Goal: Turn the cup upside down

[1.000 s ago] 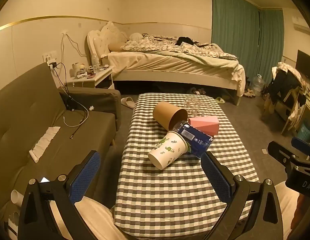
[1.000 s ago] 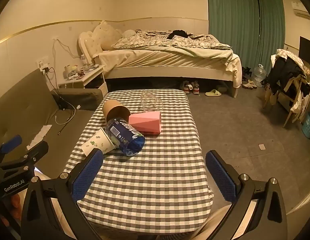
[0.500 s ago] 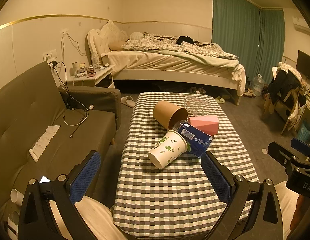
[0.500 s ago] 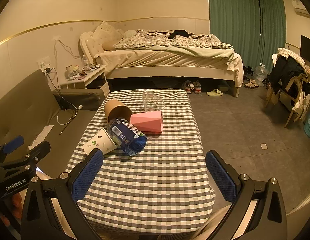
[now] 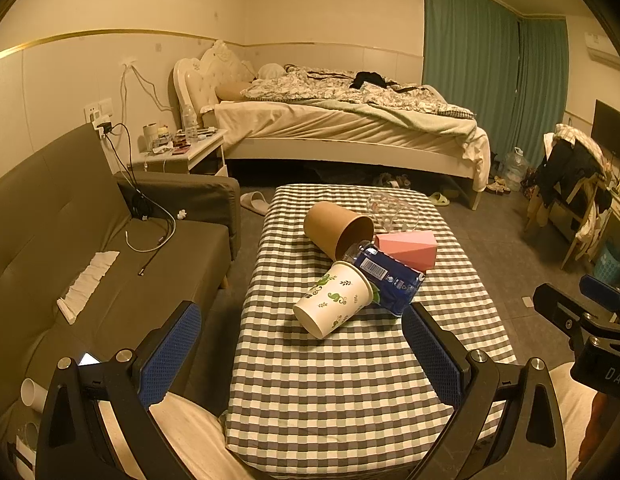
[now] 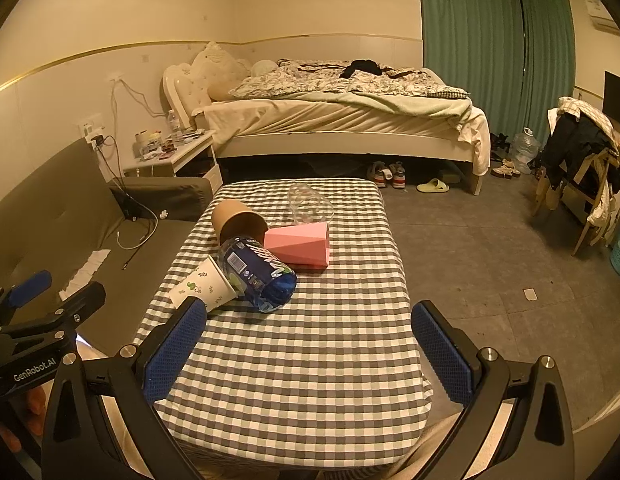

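Note:
A white paper cup with green prints (image 5: 331,300) lies on its side on the checked table (image 5: 341,380); it also shows in the right wrist view (image 6: 202,288). A brown paper cup (image 5: 335,229) lies on its side behind it, also seen in the right wrist view (image 6: 238,222). A blue-labelled bottle (image 5: 385,276) lies between them. My left gripper (image 5: 298,352) is open and empty, near the table's front edge, short of the white cup. My right gripper (image 6: 306,348) is open and empty over the table's front part.
A pink box (image 5: 407,248) and a clear plastic container (image 5: 389,210) lie behind the bottle. A grey sofa (image 5: 90,264) stands left of the table. A bed (image 5: 349,128) is beyond. A chair with clothes (image 6: 585,168) stands at the right.
Both grippers have shifted slightly forward toward the table. The cups, bottle and box have not moved.

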The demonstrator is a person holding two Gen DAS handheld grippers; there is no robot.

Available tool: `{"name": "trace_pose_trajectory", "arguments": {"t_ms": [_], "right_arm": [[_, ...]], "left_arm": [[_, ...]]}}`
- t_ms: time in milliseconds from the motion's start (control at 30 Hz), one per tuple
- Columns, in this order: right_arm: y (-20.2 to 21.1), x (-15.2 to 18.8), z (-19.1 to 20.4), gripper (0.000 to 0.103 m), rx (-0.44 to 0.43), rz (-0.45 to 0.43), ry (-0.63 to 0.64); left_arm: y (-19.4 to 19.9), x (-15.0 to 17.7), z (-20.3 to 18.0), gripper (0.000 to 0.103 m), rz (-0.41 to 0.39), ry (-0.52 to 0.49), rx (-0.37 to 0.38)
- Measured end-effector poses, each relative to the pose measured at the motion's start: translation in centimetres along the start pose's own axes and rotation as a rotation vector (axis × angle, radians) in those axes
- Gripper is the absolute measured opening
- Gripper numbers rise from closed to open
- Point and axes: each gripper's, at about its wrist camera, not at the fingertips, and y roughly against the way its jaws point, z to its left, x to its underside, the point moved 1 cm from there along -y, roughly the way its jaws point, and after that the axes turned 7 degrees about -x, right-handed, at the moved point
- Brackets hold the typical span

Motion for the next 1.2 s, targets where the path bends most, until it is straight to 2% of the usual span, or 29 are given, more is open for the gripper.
{"name": "trace_pose_trajectory", "arguments": {"t_ms": [1200], "right_arm": [[-0.5, 0.6, -0.3, 0.103, -0.019, 0.011, -0.006]], "left_arm": [[-0.7, 1.0, -0.7, 0.103, 0.011, -0.003, 0.000]]}}
